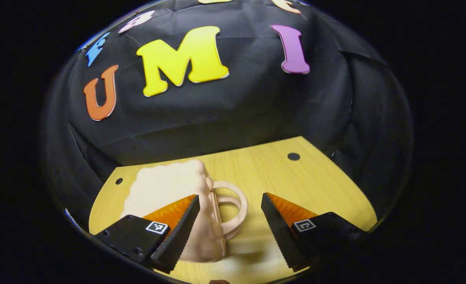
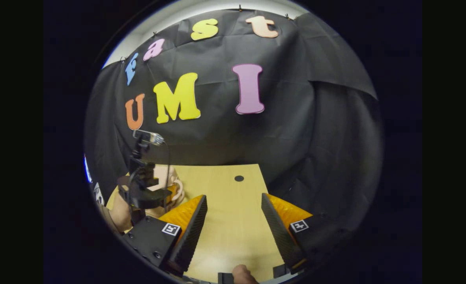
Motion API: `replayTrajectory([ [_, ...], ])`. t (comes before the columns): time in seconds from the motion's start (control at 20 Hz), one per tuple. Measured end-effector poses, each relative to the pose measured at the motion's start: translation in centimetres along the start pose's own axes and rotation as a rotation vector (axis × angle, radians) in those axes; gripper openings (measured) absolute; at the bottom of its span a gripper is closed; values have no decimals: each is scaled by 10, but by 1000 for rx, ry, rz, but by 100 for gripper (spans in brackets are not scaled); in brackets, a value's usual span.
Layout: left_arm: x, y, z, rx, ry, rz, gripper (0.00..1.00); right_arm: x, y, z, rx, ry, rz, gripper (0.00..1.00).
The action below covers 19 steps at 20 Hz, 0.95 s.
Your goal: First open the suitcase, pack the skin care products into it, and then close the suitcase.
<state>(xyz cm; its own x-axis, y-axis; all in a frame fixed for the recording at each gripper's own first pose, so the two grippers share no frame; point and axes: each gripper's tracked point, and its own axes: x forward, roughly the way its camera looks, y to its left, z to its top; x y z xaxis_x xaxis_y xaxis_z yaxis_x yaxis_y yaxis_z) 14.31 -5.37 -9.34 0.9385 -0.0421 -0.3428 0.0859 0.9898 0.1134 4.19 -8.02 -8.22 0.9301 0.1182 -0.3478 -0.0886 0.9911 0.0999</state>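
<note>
A small peach-pink suitcase (image 1: 169, 189) with a scalloped rim lies closed on the wooden table (image 1: 304, 181), its loop handle (image 1: 236, 205) pointing right. My left gripper (image 1: 229, 196) is open just above it; its left finger overlaps the case's edge and the handle sits in the gap between the fingers. In the right gripper view the left gripper (image 2: 146, 193), held by a hand (image 2: 120, 213), hovers over the suitcase (image 2: 171, 177) at the left. My right gripper (image 2: 234, 196) is open over bare table (image 2: 233, 232), with nothing between its fingers.
The black cloth wall rises right behind the table's far edge. Small dark holes mark the tabletop (image 1: 293, 156) (image 1: 118, 181) (image 2: 238, 178). A thumb (image 2: 242, 274) shows at the bottom of the right gripper view.
</note>
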Motion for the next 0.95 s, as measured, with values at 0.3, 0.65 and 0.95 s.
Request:
replayTrajectory([
  [0.3, -102, 83, 55, -44, -148, 53, 99, -9, 94, 33, -42, -98, 38, 78],
  [0.65, -208, 177, 67, -81, -270, 128, 99, -40, 220, 33, -105, -139, 136, 82],
  [0.95, -268, 215, 50, -133, -344, 132, 99, -85, 289, 36, -90, -179, 179, 82],
])
